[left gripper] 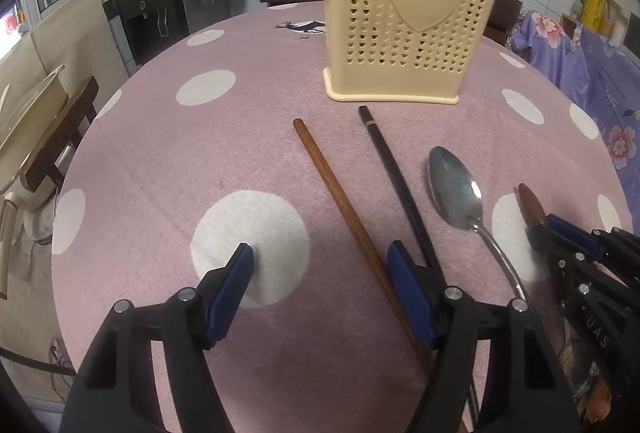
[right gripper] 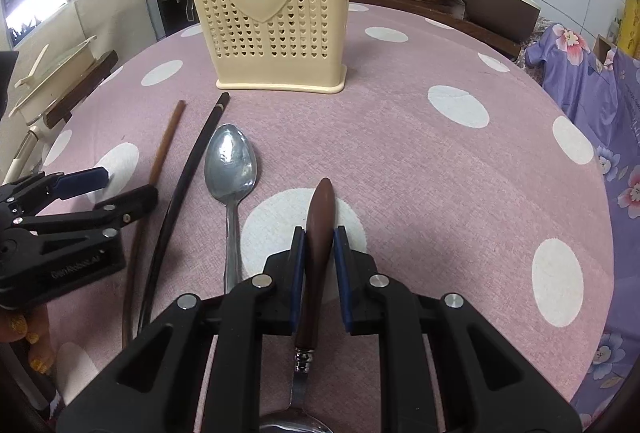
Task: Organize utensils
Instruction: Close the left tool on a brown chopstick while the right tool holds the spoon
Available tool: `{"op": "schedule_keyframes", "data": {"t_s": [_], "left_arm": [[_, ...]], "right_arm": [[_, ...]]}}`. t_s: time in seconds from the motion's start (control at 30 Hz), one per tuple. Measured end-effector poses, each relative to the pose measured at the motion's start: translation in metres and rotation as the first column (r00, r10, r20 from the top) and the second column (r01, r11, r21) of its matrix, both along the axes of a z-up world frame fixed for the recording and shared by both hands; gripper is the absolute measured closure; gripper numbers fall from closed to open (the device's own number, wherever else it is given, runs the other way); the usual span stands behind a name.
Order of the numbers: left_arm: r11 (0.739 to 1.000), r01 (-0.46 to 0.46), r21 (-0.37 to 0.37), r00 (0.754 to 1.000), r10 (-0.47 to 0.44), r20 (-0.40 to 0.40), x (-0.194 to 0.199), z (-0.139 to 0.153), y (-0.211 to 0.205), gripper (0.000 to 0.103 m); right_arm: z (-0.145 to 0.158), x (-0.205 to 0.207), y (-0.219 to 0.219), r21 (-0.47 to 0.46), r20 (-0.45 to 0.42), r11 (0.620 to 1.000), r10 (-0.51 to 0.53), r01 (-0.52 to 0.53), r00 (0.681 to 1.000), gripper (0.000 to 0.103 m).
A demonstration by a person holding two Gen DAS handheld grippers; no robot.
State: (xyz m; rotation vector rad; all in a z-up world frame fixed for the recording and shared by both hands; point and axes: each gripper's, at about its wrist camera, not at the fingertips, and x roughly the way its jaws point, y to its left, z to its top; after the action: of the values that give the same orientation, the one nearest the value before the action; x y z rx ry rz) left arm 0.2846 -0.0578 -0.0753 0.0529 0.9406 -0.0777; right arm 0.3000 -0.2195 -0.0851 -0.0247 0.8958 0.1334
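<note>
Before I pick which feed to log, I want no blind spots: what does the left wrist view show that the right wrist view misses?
Only the left wrist view shows the open left hand-held gripper from behind. Only the right wrist view shows the right hand-held gripper closed on the wooden-handled utensil, metal neck included. Both show the holder, brown chopstick, black chopstick and metal spoon.

Tablecloth: the pink fabric tablecloth [right gripper: 400,153] carries large white polka dots.
Holder: the cream plastic utensil holder [right gripper: 272,13] ahead of both grippers has rows of small heart-shaped holes, one big raised heart, and a dark label plate.
Chopsticks: the reddish-brown wooden chopstick [left gripper: 336,201]; the black chopstick [left gripper: 400,185] has a pale band near its tip.
Spoon: the shiny silver metal spoon [right gripper: 231,169].
Handle: the dark brown wooden utensil handle [right gripper: 318,233] ends in a silver collar.
Pads: blue on black fingers [left gripper: 232,293].
Side cloth: purple with pink flowers [right gripper: 592,81], right of the right gripper [right gripper: 320,237].
</note>
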Motion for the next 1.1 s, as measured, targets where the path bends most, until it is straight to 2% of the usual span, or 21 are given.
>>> {"op": "schedule_keyframes", "data": {"t_s": [0.2, 0.37, 0.43, 0.73, 0.8, 0.87, 1.1], "left_arm": [[0.997, -0.046, -0.054, 0.999, 0.045, -0.013, 0.017, 0.002, 0.01, 0.032], [0.998, -0.055, -0.017, 0.998, 0.055, -0.005, 0.037, 0.001, 0.006, 0.033], [0.998, -0.059, 0.013, 0.998, 0.059, 0.002, 0.046, 0.0, 0.003, 0.04], [0.999, -0.043, 0.02, 0.999, 0.043, 0.001, 0.058, 0.004, -0.011, 0.081], [0.999, -0.028, 0.029, 1.0, 0.028, 0.001, 0.06, 0.004, -0.014, 0.087], [0.999, -0.014, 0.034, 1.0, 0.014, -0.001, 0.061, 0.004, -0.013, 0.09], [1.0, 0.004, 0.016, 1.0, -0.004, -0.012, 0.067, 0.005, -0.007, 0.09]], "right_arm": [[0.0, 0.004, 0.003, -0.023, -0.002, 1.0, 0.0, 0.0, 1.0, 0.087], [0.001, 0.01, 0.001, -0.024, -0.008, 1.0, 0.002, -0.002, 1.0, 0.087], [0.001, 0.012, 0.002, -0.031, -0.009, 1.0, 0.003, -0.004, 1.0, 0.087], [0.002, 0.019, 0.003, -0.033, -0.008, 0.999, 0.021, -0.021, 1.0, 0.087], [0.002, 0.02, 0.002, -0.022, -0.012, 1.0, 0.022, -0.022, 1.0, 0.087], [0.001, 0.021, 0.001, -0.018, -0.012, 1.0, 0.025, -0.025, 1.0, 0.087], [0.001, 0.022, 0.0, -0.016, -0.01, 1.0, 0.021, -0.021, 1.0, 0.087]]}}
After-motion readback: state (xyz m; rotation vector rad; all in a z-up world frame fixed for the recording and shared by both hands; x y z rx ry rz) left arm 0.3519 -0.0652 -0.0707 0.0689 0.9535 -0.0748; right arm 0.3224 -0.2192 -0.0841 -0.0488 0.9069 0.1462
